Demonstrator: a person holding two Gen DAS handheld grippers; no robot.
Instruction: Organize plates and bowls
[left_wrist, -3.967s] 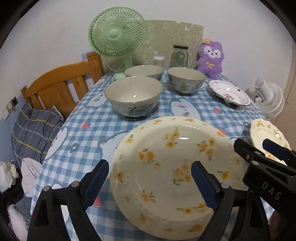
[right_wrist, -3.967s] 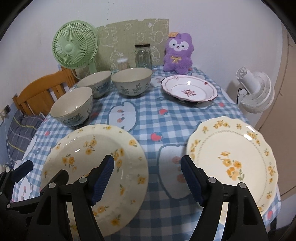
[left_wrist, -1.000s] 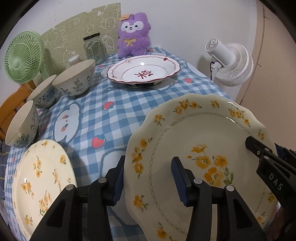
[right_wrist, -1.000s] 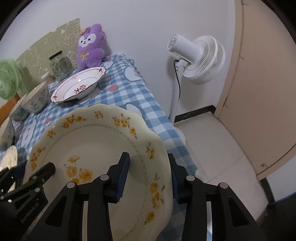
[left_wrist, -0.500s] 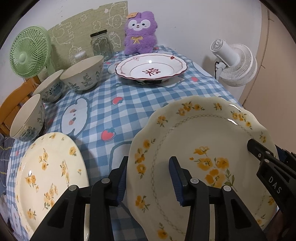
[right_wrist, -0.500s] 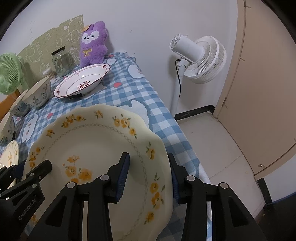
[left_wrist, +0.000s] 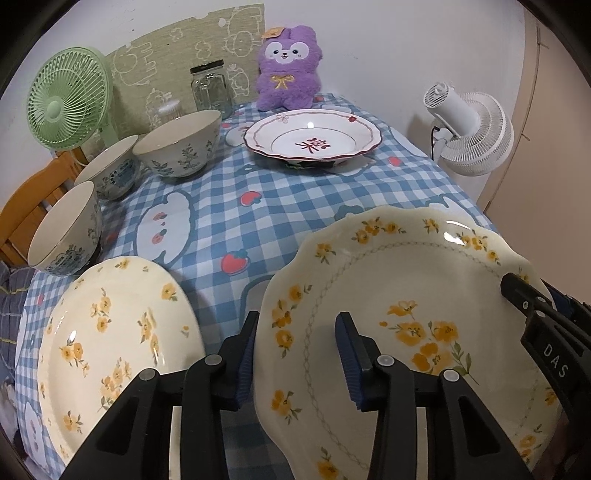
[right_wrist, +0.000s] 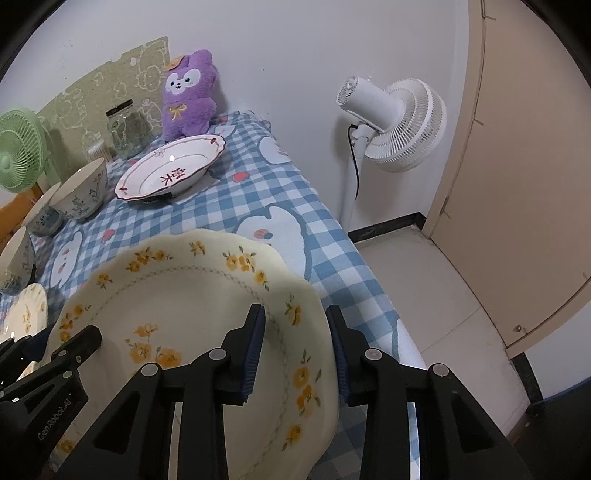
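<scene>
While both grippers straddle the scalloped yellow-flower plate (left_wrist: 424, 317) at the table's near right corner, neither pad pair visibly presses it. Left gripper (left_wrist: 297, 354) spans its left rim, jaws partly apart. Right gripper (right_wrist: 295, 349) spans its right rim, jaws closing. A second yellow-flower plate (left_wrist: 110, 339) lies near left.
</scene>
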